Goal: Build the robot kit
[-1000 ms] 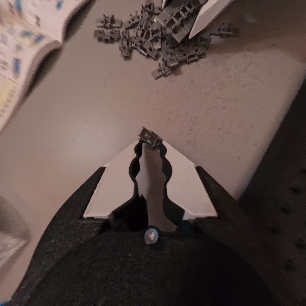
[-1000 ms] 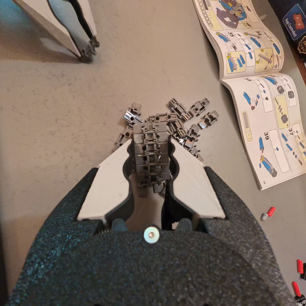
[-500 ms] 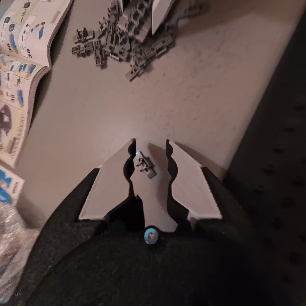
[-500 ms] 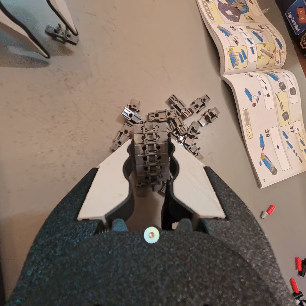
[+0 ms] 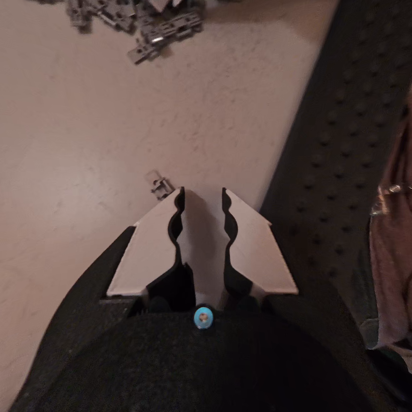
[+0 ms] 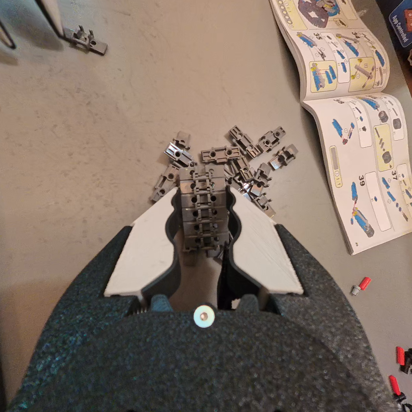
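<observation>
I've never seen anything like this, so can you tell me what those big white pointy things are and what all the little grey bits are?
The white pointy things are the two fingers of a grabber tool. A person holds one grabber in each hand, and each has a camera looking out along its fingers, so there is one picture from each.

In the right wrist view, the right gripper is squeezing a grey track strip, a chain of small links clipped together. Past it is a pile of loose grey links on the table. An open instruction booklet lies to the right, with a little red and grey peg nearby.

In the left wrist view, the left gripper is open and holds nothing. One single grey link lies on the table just beside its fingertip.
</observation>
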The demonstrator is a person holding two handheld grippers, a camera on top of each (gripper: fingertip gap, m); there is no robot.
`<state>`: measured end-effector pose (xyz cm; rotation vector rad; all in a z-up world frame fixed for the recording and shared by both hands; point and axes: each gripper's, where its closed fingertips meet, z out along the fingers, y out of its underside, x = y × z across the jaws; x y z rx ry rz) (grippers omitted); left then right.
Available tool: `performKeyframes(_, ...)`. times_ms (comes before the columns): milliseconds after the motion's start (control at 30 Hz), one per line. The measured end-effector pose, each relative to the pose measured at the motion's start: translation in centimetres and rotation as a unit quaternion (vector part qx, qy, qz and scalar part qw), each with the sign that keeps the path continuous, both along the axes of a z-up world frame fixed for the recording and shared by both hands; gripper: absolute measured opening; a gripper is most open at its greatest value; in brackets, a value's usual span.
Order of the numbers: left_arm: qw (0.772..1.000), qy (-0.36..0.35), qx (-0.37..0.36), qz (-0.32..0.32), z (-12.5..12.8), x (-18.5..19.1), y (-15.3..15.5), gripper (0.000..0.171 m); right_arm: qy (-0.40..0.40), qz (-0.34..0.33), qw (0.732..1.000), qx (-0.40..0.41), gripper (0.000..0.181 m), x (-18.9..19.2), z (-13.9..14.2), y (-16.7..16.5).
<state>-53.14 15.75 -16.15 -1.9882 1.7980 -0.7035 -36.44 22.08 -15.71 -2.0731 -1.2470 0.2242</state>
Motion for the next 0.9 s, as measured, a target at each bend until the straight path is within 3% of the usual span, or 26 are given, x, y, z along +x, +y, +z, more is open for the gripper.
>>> performKeyframes(200, 0.999, -0.05, -0.012, -0.014, 1.5, -0.1, -0.1, 0.039, 0.07, 0.066, 0.995, 0.005, 0.04, -2.6, 2.4, -2.0)
performKeyframes(300, 0.999, -0.008, -0.032, 0.015, 0.0, -1.8, 1.0, 0.04, 0.107, 0.094, 0.99, -0.01, 0.04, -4.3, 3.4, -3.2)
performKeyframes(467, 0.996, -0.03, -0.078, -0.009, 0.3, -0.2, -0.6, 0.039, 0.097, 0.114, 0.988, -0.026, 0.04, -5.7, 2.3, -4.1)
performKeyframes(633, 0.996, -0.068, -0.047, -0.019, 1.6, 0.1, -0.2, 0.039, 0.086, 0.138, 0.986, -0.04, 0.041, -7.1, 1.2, -5.2)
performKeyframes(733, 0.998, -0.031, -0.046, 0.006, 0.3, -1.5, 1.2, 0.039, 0.081, 0.148, 0.985, -0.043, 0.041, -7.7, 1.0, -5.6)
performKeyframes(900, 0.996, -0.043, -0.08, -0.016, 0.0, 0.1, -0.3, 0.038, 0.077, 0.151, 0.984, -0.048, 0.041, -7.8, 0.6, -5.8)
